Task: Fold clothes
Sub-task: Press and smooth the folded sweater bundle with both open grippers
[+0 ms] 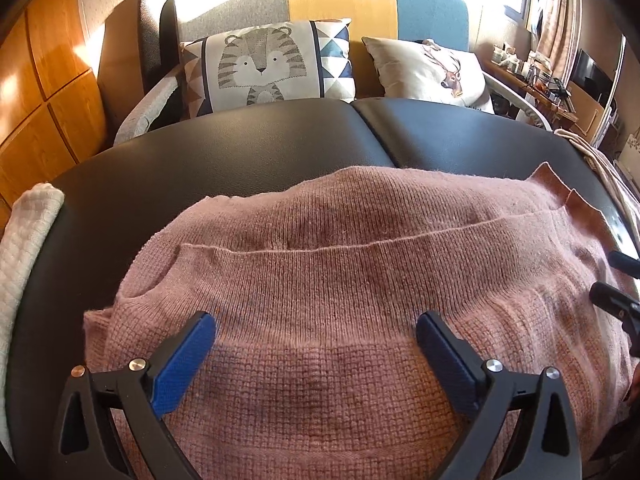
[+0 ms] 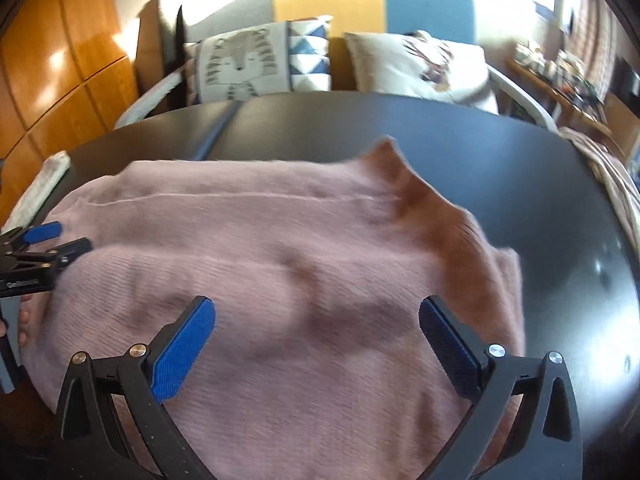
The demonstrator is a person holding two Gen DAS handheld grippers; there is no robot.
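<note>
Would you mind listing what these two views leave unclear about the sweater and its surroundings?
- Pink sweater: its near edge is cut off by the bottom of the frame and hidden behind the open left gripper in the left wrist view.
- Right wrist view: motion blur hides the knit texture beyond the open right gripper.
- Items on the wooden shelf: too small to identify.

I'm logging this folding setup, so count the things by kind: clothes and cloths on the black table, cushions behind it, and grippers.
Pink knit sweater: 1
White cloth at the table's left edge: 1
Beige fabric at the table's right edge: 1
Cushions, tiger and deer: 2
Grippers, left and right, both open: 2
Total: 7
</note>
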